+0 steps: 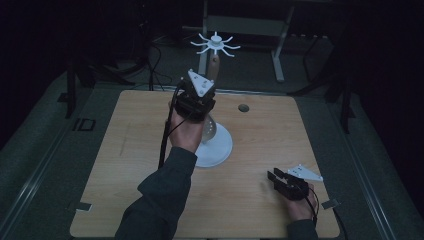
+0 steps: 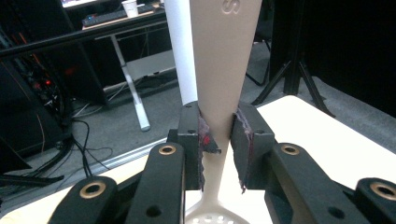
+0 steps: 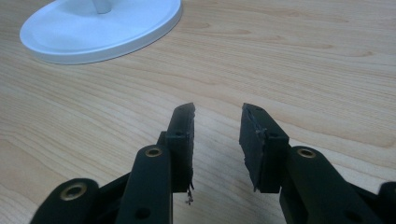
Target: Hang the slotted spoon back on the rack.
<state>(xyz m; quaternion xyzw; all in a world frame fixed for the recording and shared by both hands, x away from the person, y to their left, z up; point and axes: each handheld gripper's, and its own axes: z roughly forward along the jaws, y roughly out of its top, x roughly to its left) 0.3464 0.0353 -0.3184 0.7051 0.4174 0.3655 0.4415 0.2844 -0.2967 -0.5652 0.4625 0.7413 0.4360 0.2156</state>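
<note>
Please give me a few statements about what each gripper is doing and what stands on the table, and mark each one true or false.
1. The left gripper is shut on the beige utensil handle. True.
2. The right gripper holds a spoon. False: its jaws stand apart with nothing between them, low over the wooden table.
3. The white stand has hook arms spreading out at its top. True.
4. The stand's round base is black. False: it is white.
5. The utensil has a perforated end below the left gripper's jaws. True: small holes show at the bottom of the left gripper view.
6. Both hands are raised off the table. False: the right hand stays low near the table edge.
</note>
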